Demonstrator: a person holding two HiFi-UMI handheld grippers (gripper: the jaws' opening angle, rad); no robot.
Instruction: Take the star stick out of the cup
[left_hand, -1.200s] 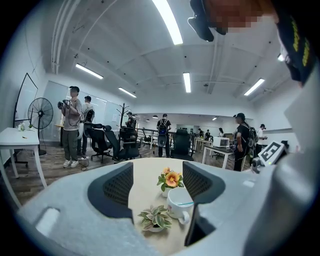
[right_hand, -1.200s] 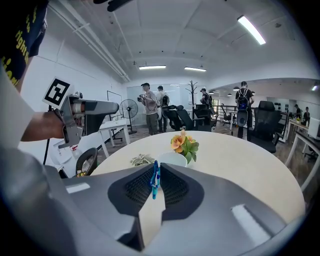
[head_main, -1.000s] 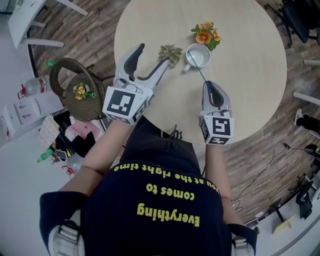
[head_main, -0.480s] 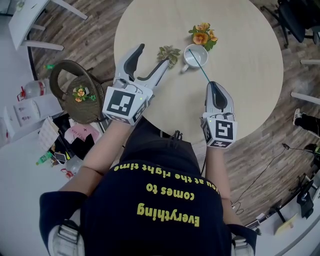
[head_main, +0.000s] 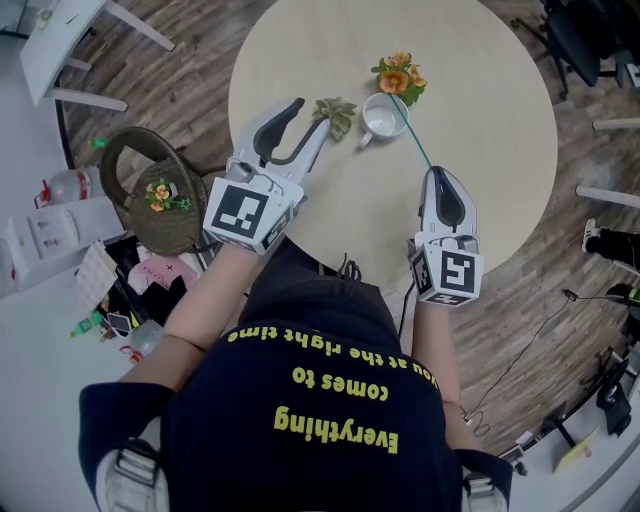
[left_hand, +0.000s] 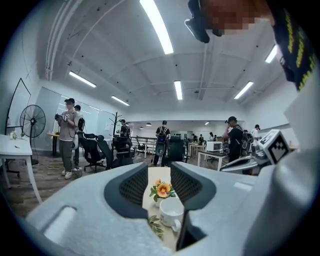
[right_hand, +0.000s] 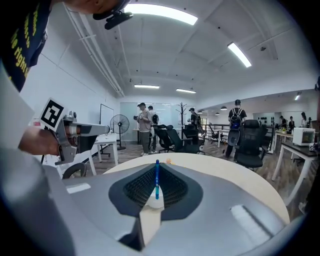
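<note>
Cup (head_main: 381, 115) sits on your table (head_main: 480, 120), towards its far side. Flowers (head_main: 397, 76) just behind the cup, leaf sprig (head_main: 336, 110) just left of it. Stick (head_main: 418, 143) runs from your right gripper (head_main: 438, 175), nearer you and right of the cup, to the cup's right rim; can't tell if its tip is inside. Basket (head_main: 165, 225) on the floor left of the table.

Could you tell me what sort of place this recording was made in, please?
Most likely a large open-plan office or lab: office chairs and white desks, long ceiling lights, and several people standing about.
</note>
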